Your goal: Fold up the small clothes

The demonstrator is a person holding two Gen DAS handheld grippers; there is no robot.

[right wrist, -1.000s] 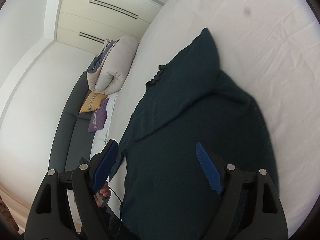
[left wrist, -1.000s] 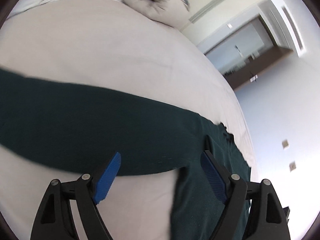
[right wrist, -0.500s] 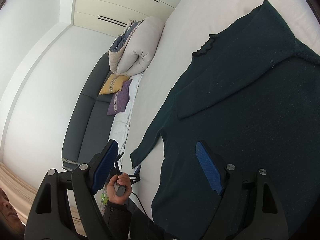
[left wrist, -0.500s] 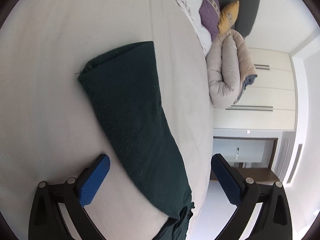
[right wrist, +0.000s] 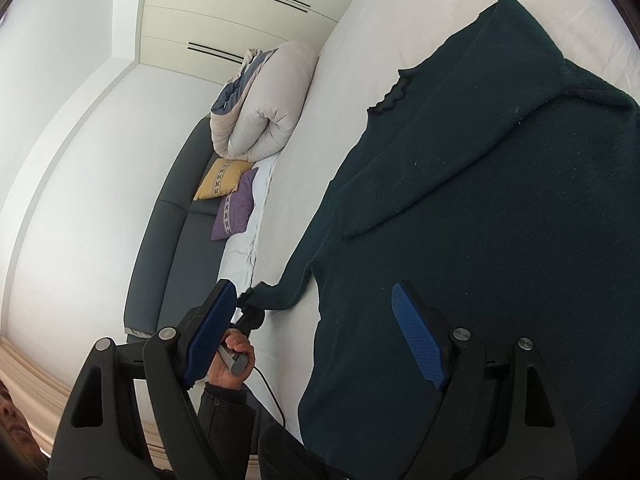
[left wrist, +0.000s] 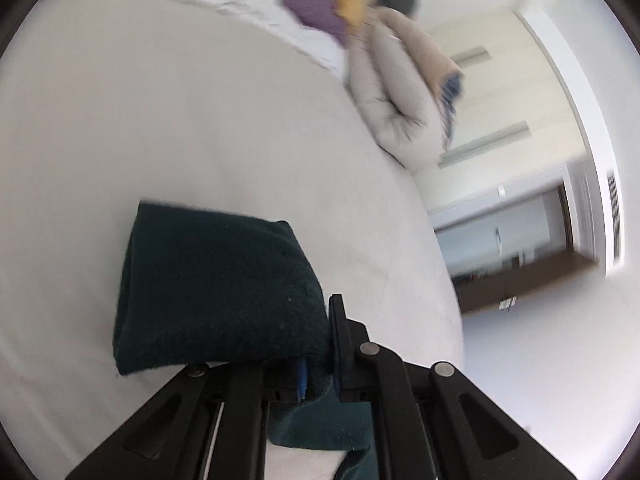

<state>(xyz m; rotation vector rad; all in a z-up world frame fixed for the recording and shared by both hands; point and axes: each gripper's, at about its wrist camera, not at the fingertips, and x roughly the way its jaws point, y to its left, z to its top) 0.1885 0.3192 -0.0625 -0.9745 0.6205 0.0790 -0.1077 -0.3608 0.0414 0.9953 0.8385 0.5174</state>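
The left gripper (left wrist: 318, 364) is closed on the sleeve (left wrist: 216, 288) of the dark green sweater (right wrist: 480, 240); the cuff end is seen past the fingers, pointing away over the bed (left wrist: 180, 120). The right gripper (right wrist: 320, 336) is held wide, with nothing between its pads, above the sweater. The sweater is laid flat on the bed, its long axis toward the far edge, the other sleeve folded across the body. The clamped sleeve is stretched toward the side edge near the sofa (right wrist: 160, 248).

No readable text, labels, brands or numbers in either view.
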